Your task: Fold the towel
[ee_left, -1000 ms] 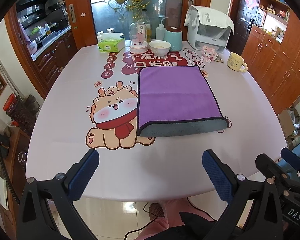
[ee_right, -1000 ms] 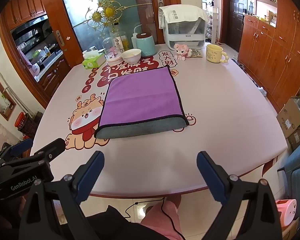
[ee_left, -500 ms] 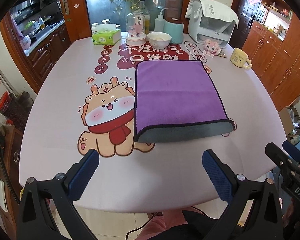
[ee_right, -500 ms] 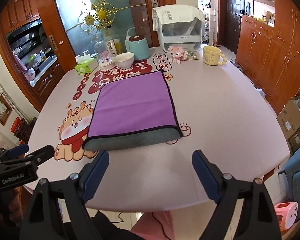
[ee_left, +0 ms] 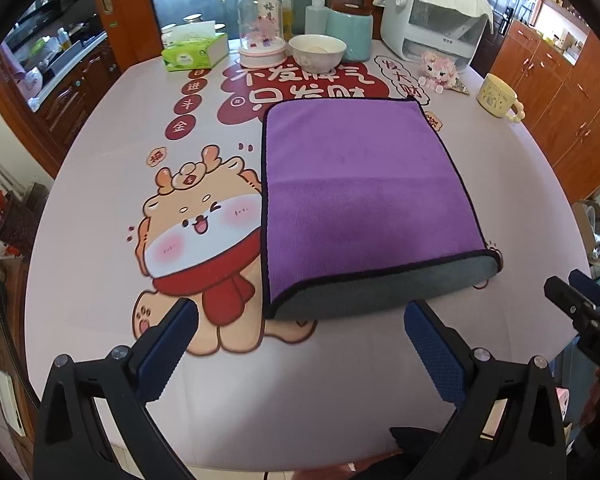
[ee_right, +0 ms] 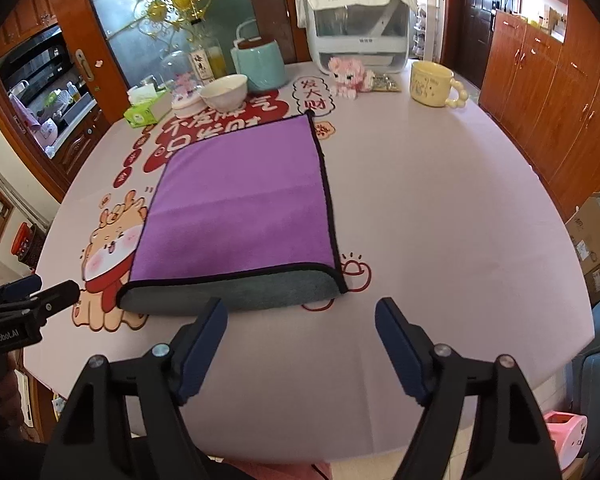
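Note:
A purple towel (ee_left: 360,192) with a black hem lies flat on the pink table, folded once, its grey underside showing along the near edge (ee_left: 384,292). It also shows in the right wrist view (ee_right: 240,216). My left gripper (ee_left: 300,332) is open and empty, just short of the towel's near edge, above the table. My right gripper (ee_right: 300,328) is open and empty, close to the towel's near right corner (ee_right: 338,284). Each gripper shows at the edge of the other's view.
At the table's far side stand a tissue box (ee_left: 192,52), a glass dome (ee_left: 262,28), a white bowl (ee_left: 317,52), a teal pot (ee_left: 350,36), a white appliance (ee_left: 432,16), a pink toy (ee_left: 438,72) and a yellow mug (ee_left: 498,98). Wooden cabinets (ee_right: 560,92) stand to the right.
Both grippers have moved forward over the table toward the towel's near edge. Both stay open; the right one's jaws look slightly narrower. The towel has not moved.

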Tool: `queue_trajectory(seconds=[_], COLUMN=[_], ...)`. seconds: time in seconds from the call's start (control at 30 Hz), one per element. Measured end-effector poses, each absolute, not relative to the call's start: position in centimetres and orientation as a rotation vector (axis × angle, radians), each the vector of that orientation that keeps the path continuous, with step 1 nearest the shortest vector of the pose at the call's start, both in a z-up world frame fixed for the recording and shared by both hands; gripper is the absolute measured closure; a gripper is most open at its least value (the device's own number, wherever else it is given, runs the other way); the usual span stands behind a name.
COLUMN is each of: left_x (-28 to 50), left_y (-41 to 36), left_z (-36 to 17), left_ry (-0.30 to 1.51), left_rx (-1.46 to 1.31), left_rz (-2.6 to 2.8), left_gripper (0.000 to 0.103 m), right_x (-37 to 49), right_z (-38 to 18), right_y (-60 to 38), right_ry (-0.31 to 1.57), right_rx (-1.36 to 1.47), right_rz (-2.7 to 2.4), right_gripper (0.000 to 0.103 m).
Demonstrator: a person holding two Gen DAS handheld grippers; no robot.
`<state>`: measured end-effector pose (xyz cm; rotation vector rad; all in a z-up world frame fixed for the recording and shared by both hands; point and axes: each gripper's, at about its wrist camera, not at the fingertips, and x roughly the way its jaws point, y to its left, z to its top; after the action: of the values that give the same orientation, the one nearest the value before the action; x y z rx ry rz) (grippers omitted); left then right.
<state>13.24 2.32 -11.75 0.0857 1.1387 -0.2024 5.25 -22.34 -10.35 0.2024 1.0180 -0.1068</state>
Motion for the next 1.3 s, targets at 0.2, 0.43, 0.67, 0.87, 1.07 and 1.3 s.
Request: queue_trajectory(seconds=[0.2,0.43,0.67,0.87,1.07,1.3], left_x=[15.5,17.5,18.6,19.2,19.4,19.8], left_y=[1.7,1.5,1.2,0.9,0.8,1.0], left_z=[-14.4,-17.0,-18.9,-20.2,-21.0,-21.5], left_ry=[1.171,1.212,1.242,1.276,1.309,1.332], left_rx=[0.127,0.113,0.113,0.117,0.091,0.058], left_rz=[-0.244,-0.286,-0.309,-0.314,-0.330,-0.340], left_gripper=[0.001,0.004,0.004,0.006,0.015,0.033], right_x=[7.1,9.1,10.4,11.0,11.5,12.1], right_z=[-12.5,-14.9,-17.2,-19.0,-20.0,-20.4], right_y=[-24.1,-25.0,-24.9,-24.9,-25.3,-24.9], right_ry=[1.041,1.046,1.066,1.098,1.123,1.130], right_rx=[0.204,0.186,0.145,0.126,0.129,0.097], right_rz=[-0.081,-0.021,0.065,0.100,0.120,0.139], right_gripper=[0.034,0.037,0.045,0.049,0.055,0.066])
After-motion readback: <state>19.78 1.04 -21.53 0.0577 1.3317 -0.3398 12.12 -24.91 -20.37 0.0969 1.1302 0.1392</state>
